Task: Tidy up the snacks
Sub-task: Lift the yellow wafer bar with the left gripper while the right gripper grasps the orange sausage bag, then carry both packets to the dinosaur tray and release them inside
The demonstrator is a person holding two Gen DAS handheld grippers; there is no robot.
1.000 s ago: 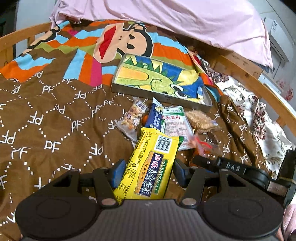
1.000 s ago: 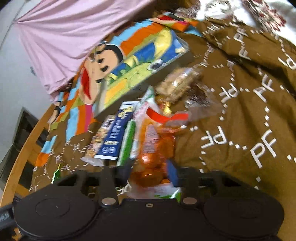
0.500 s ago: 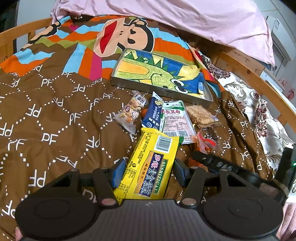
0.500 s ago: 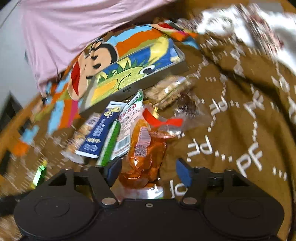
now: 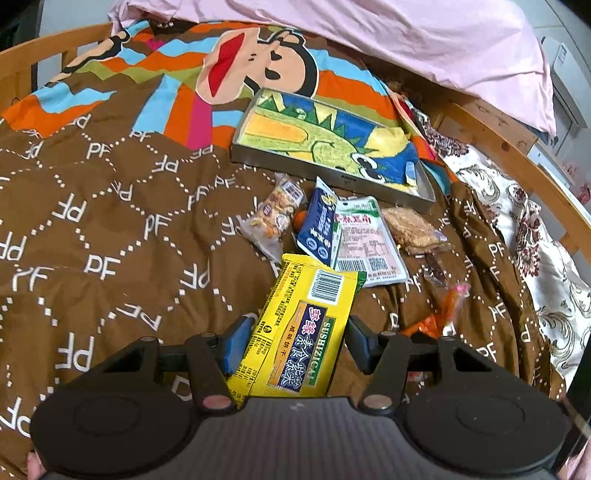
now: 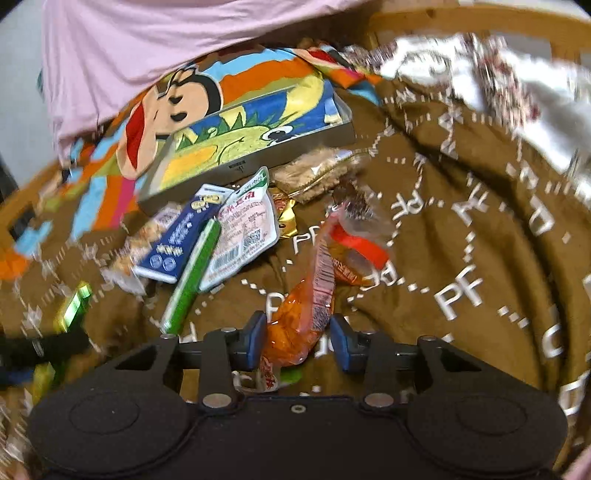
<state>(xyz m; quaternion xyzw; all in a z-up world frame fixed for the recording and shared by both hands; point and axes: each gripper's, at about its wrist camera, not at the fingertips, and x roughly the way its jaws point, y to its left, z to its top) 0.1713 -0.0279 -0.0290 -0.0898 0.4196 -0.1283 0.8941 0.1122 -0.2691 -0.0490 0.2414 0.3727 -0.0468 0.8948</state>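
A yellow snack packet (image 5: 306, 332) with a barcode sticks out forward from my left gripper (image 5: 298, 345), whose blue pads are shut on its sides. An orange snack packet (image 6: 306, 314) with a red strip lies on the brown blanket between the pads of my right gripper (image 6: 297, 341). Those jaws are closing, and a sliver of blanket still shows beside the right pad. Further off lie a blue packet (image 5: 317, 229), a white packet (image 5: 364, 240), a clear bag of crackers (image 5: 273, 218) and a brown crumbly bag (image 5: 410, 229). Behind them lies a metal tin (image 5: 332, 177) with a dinosaur picture.
Everything lies on a bed with a brown patterned blanket (image 5: 110, 221). A pink pillow (image 5: 369, 33) is at the head. The wooden bed frame (image 5: 498, 147) runs along the right side, beside a flowered sheet (image 5: 535, 240).
My right gripper let go of the orange packet, its jaws spread wide, then narrowed around it again; the packet now lies straighter. My left gripper kept hold of the yellow packet.
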